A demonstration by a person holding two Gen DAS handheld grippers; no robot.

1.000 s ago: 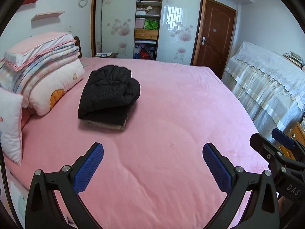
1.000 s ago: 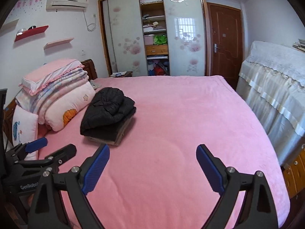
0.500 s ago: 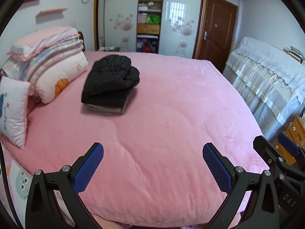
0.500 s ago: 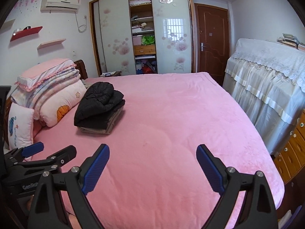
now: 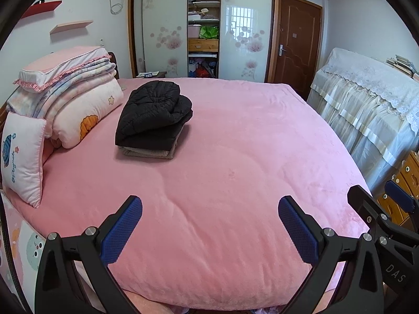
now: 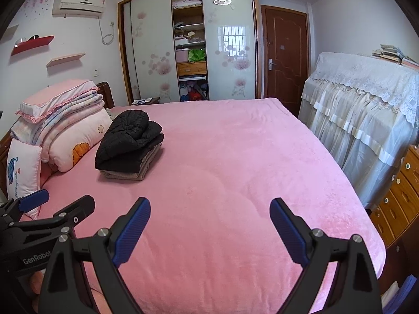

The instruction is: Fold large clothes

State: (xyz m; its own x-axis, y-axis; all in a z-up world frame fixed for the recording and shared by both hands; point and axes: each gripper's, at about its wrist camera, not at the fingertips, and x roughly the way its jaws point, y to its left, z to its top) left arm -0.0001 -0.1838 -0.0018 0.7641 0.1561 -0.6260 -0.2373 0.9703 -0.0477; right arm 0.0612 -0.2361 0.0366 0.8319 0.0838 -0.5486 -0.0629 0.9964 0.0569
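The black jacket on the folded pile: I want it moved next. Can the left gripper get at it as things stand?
Probably yes. The left gripper is open and empty, only bare pink bedspread lies between it and the black jacket, which tops the pile, though it sits well across the bed.

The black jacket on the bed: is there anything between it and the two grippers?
Nothing visible. Only bare pink bedspread lies between the left gripper, the right gripper and the black jacket, which tops a folded pile.
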